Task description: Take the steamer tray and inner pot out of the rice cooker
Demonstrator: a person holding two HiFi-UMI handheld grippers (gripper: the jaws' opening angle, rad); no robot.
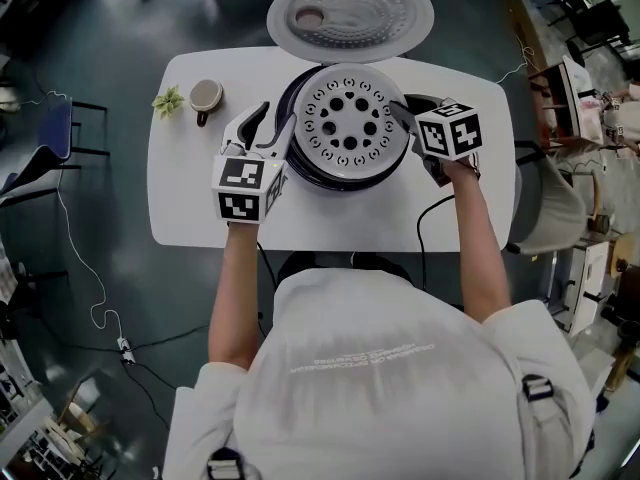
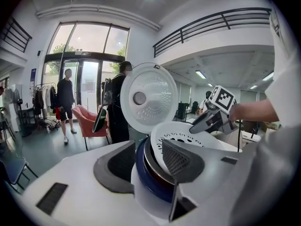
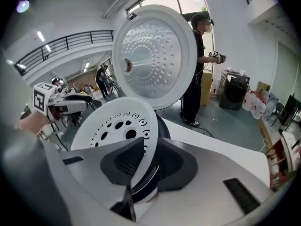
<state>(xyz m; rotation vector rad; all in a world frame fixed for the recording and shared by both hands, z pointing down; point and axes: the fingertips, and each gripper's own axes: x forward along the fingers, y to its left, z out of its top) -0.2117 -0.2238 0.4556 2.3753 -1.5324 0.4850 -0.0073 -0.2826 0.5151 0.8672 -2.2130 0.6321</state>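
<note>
Steamer tray (image 1: 349, 120), white round perforated plastic, sits on top of the open dark-blue rice cooker (image 1: 296, 164), between the two grippers.

R gripper (image 1: 401, 113): jaws pinching the tray's rim on its side. One pad is on the holed face, the other on the outer edge.

L gripper (image 1: 270, 126): jaws spread wide, straddling the cooker wall opposite. Outer jaw is just beside the blue shell, inner jaw over the tray. Its mesh pad face shows bare, so no squeeze.

Grey metal rim of the inner pot (image 2: 153, 165) is between the L jaws, inside the shell and under the tray.

Silver dimpled round lid (image 1: 350, 15) stands hinged up, beyond both sets of jaw tips.

White rounded surface (image 1: 200, 208) carries the cooker. Beige mug (image 1: 206, 96) and small green plant (image 1: 168, 100) are outboard of the L jaws, well apart.
</note>
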